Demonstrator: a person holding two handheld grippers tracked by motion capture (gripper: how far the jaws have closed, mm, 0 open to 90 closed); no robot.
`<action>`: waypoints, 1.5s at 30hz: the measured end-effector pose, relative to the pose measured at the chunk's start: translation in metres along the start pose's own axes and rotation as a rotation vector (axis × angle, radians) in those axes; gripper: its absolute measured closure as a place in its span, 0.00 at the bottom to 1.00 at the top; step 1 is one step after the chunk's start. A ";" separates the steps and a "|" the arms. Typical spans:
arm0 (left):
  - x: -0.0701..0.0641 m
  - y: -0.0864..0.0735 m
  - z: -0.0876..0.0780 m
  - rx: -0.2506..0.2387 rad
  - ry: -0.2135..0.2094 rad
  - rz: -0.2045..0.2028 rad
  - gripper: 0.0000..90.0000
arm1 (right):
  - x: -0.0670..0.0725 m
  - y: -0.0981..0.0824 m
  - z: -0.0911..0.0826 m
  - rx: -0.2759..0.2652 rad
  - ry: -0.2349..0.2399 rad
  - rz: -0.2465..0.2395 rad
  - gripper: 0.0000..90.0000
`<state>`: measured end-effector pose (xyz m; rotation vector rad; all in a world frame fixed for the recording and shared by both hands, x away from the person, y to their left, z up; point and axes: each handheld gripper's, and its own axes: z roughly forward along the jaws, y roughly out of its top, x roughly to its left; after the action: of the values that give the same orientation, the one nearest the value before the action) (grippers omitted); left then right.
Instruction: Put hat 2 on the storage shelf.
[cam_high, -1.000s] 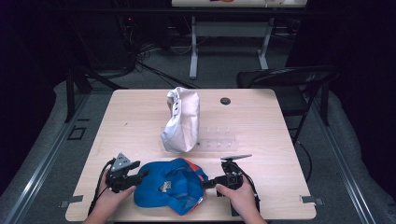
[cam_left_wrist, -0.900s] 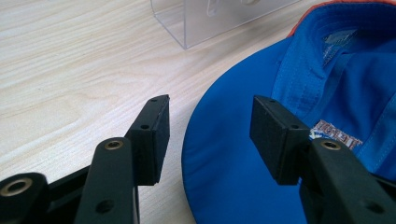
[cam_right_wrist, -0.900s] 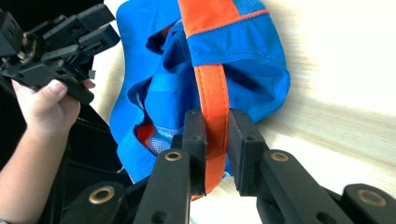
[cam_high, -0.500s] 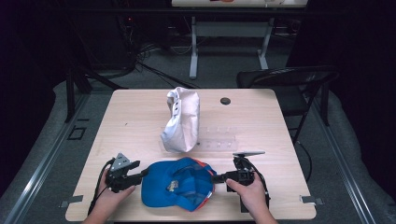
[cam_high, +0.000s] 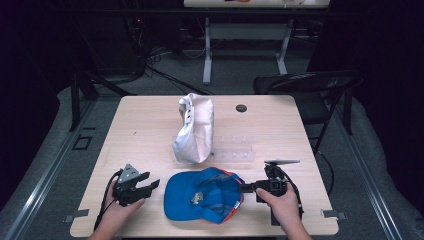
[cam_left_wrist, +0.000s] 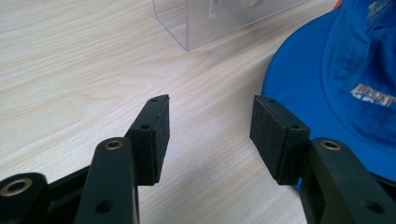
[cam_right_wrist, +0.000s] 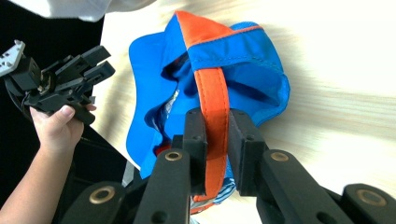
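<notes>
From the high view, the blue cap (cam_high: 205, 194) lies upside down at the table's (cam_high: 150, 125) near edge, the left gripper (cam_high: 150, 185) just beside its brim, the right gripper (cam_high: 245, 188) at its back. In the left gripper view, jaws spread over bare wood, nothing between them. In the right gripper view, jaws pinch the cap's orange strap (cam_right_wrist: 215, 100).

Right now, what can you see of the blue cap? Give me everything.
The blue cap is soft fabric with orange trim and an orange back strap. It lies near the front edge of the wooden table, brim toward the person's left, printed lettering on the crown. The right gripper is shut on the orange strap. The left gripper sits beside the brim, jaws open, not gripping it. The cap looks crumpled, partly folded.
</notes>
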<state>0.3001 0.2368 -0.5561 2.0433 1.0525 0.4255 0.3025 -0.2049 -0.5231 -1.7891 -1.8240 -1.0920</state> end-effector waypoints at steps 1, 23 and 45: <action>0.000 0.000 0.000 0.000 0.001 -0.002 0.53 | -0.003 0.001 -0.004 0.005 0.006 -0.013 0.87; -0.001 0.000 0.001 0.001 0.000 -0.010 0.53 | -0.005 0.015 -0.067 -0.060 -0.040 0.003 0.87; -0.001 0.000 0.003 0.004 -0.005 -0.012 0.53 | 0.047 0.052 -0.091 -0.004 0.085 0.018 0.87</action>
<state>0.3009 0.2345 -0.5584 2.0394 1.0629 0.4118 0.3224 -0.2450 -0.4174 -1.7305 -1.7541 -1.1472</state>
